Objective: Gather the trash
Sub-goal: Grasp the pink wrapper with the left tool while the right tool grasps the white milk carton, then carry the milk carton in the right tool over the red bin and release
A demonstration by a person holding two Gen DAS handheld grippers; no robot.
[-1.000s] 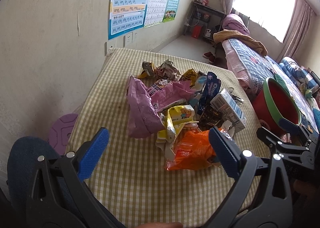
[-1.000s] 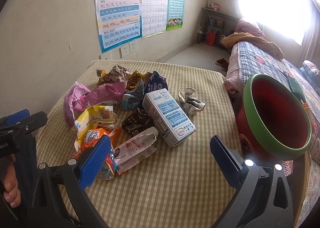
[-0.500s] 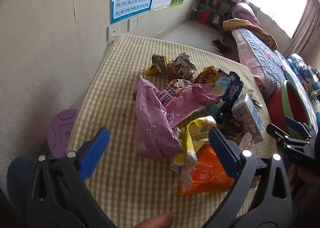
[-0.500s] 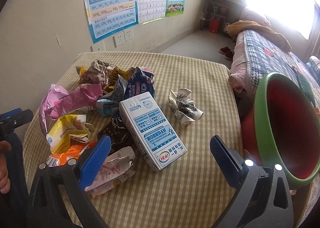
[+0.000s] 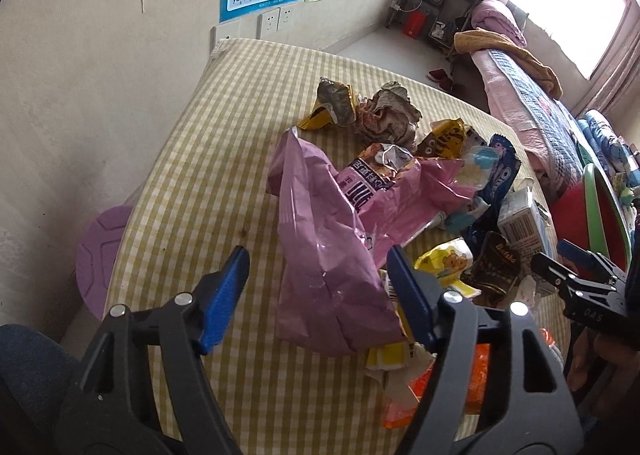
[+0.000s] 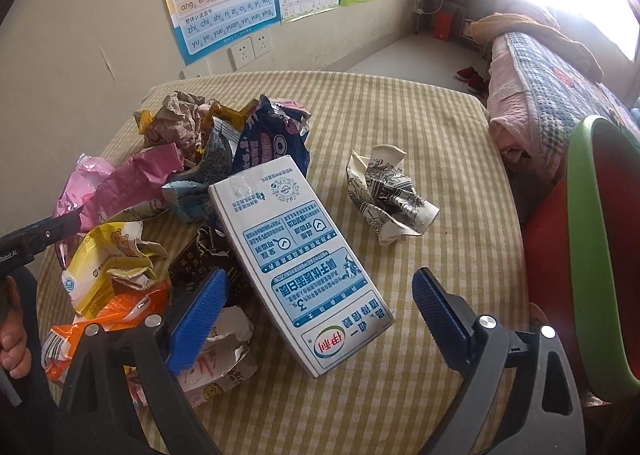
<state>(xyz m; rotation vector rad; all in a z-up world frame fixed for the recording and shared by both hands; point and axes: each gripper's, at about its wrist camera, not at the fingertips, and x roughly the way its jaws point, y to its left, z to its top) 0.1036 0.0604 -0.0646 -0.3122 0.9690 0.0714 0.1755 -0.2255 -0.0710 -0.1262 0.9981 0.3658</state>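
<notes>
Trash is heaped on the checked tabletop, with a red bucket with a green rim set at its right edge. The left hand-held gripper is seen closing, its blue fingers either side of a crumpled pink plastic bag but not yet pressed on it. The right hand-held gripper is also closing, its jaws wide around the near end of a white-and-blue milk carton without contact, and a crushed paper cup lies just beyond.
</notes>
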